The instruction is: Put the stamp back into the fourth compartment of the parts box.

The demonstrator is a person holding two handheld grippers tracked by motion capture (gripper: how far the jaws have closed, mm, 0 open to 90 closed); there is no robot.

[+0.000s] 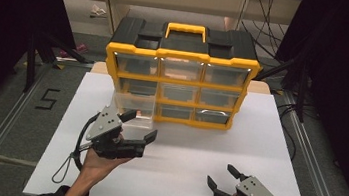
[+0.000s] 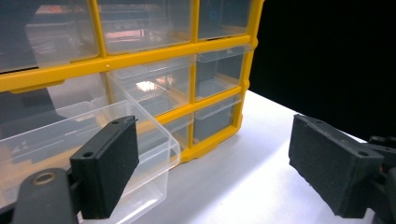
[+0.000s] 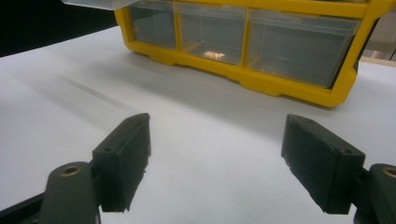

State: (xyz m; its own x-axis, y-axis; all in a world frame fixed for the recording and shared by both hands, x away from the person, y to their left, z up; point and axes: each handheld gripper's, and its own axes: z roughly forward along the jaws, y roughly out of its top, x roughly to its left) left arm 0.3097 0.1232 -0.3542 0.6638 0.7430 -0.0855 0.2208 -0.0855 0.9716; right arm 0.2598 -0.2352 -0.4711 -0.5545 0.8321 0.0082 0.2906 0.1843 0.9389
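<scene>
White table [image 1: 173,173] w/ a yellow organizer [image 1: 179,86] standing at its back edge; one clear drawer [image 1: 133,107] pulled out, bottom left.

High view overlooks; 2 tongs views closely face organizer [image 1: 180,78].

left tool [image 1: 138,124]: jaws wide | right tool [image 1: 223,176]: jaws wide (both hand-held)

Light falls from above onto the white counter [image 1: 266,154], which reads bright while the surroundings sink into near black. The yellow organizer [image 1: 182,58] throws a soft shadow forward onto the counter, and small glare spots sit on its clear drawer fronts. All three views are soft and slightly grainy; in the gripper views the near black pads look blurred.
</scene>
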